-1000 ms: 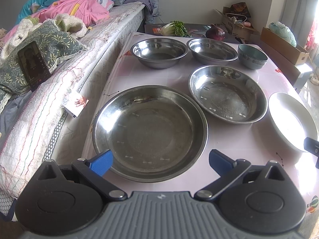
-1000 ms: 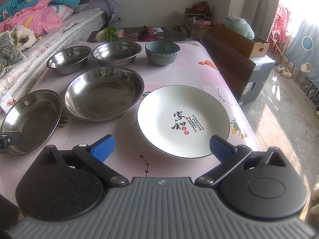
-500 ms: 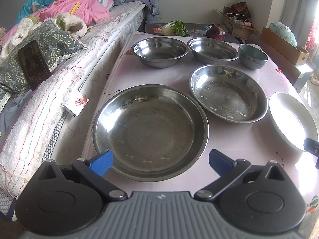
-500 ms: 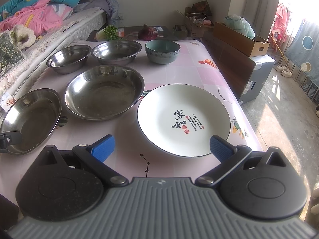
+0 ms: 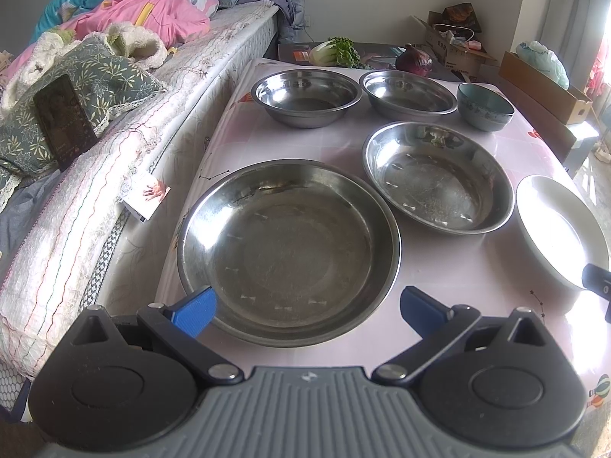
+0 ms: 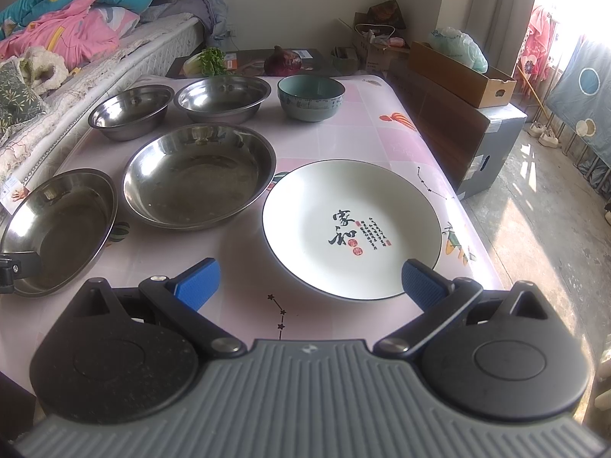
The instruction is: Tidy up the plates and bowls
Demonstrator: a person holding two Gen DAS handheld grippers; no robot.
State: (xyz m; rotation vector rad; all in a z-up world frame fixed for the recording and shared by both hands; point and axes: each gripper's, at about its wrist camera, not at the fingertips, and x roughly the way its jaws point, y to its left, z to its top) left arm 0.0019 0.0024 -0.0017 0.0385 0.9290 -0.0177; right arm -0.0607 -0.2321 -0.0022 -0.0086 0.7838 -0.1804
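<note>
Left gripper (image 5: 307,311) and right gripper (image 6: 310,280): both level, jaws spread wide, gripping nothing, 2 blue pads each.

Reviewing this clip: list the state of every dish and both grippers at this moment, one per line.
Left gripper: open, empty, at the near rim of the large steel plate.
Right gripper: open, empty, at the near edge of the white plate.
Large steel plate: upright, empty.
Second steel plate: upright, empty.
White plate: flat, empty.
Two steel bowls: upright, unstacked.
Teal bowl: upright, alone.
</note>
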